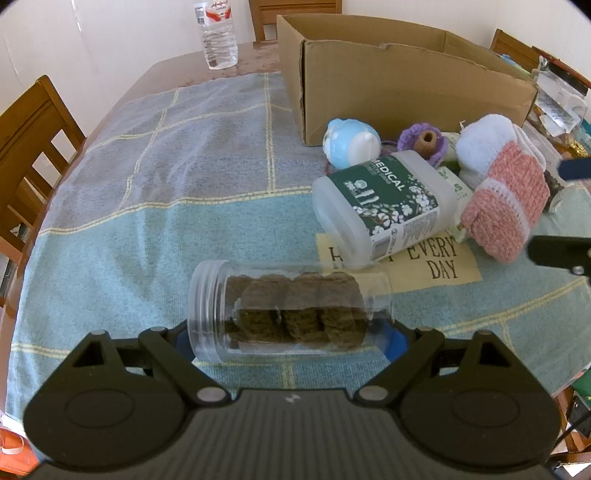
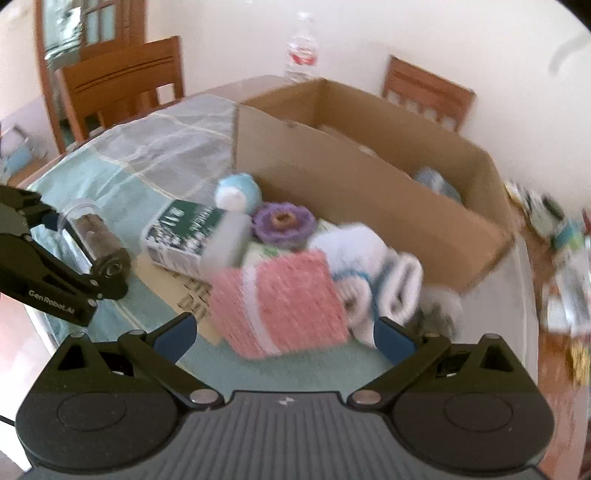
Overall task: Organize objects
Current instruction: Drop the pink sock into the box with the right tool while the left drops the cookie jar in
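Observation:
A clear plastic jar (image 1: 291,314) of brown biscuits lies on its side between the fingers of my left gripper (image 1: 290,341), whose jaws stand wide around it; it also shows in the right wrist view (image 2: 94,236). My right gripper (image 2: 284,336) is open, its fingers on either side of a pink knitted cloth (image 2: 280,302) that lies on the table, also seen in the left wrist view (image 1: 504,208). Behind it lie rolled white cloths (image 2: 369,266), a white MEDICAL bottle (image 1: 384,206), a purple crochet flower (image 2: 282,223) and a blue-white toy (image 1: 351,142). An open cardboard box (image 1: 406,79) stands behind them.
A checked blue-green tablecloth (image 1: 166,192) covers the wooden table. A water bottle (image 1: 218,35) stands at the far edge. Wooden chairs (image 1: 27,147) stand around the table. Clutter (image 2: 561,258) lies right of the box. A "HAPPY EVERY DAY" patch (image 1: 424,262) lies under the bottle.

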{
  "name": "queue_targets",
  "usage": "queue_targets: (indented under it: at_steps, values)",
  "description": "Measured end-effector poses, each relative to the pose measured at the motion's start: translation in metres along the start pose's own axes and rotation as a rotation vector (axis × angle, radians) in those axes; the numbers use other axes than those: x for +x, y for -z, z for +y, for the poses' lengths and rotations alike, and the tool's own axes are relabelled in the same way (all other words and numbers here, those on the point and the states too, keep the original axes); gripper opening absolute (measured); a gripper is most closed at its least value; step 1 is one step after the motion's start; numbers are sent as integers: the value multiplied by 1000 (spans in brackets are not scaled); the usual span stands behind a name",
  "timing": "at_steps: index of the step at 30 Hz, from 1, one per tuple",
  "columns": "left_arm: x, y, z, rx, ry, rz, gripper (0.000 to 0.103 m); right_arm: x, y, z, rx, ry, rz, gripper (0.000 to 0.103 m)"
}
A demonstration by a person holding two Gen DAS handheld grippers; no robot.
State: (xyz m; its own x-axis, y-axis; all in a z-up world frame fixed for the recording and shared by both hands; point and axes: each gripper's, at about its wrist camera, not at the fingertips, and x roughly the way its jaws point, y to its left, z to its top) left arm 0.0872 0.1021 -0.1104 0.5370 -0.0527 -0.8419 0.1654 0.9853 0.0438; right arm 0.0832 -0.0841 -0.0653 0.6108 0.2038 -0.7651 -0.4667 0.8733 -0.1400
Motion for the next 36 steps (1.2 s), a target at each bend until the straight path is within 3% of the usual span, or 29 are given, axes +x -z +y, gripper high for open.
queue_targets:
  at_steps: [13, 20, 27, 36]
  values:
    - [-2, -1, 0, -19, -3, -2, 92, 36, -6, 21, -191, 23, -2, 102]
    - [0, -4, -2, -34, -10, 0, 92, 41, 0, 28, -283, 84, 6, 89]
    - [-4, -8, -5, -19, -8, -7, 91, 32, -5, 21, -276, 26, 7, 78]
    - [-18, -17, -6, 27, -1, -6, 91, 18, -10, 15, -261, -21, 28, 75]
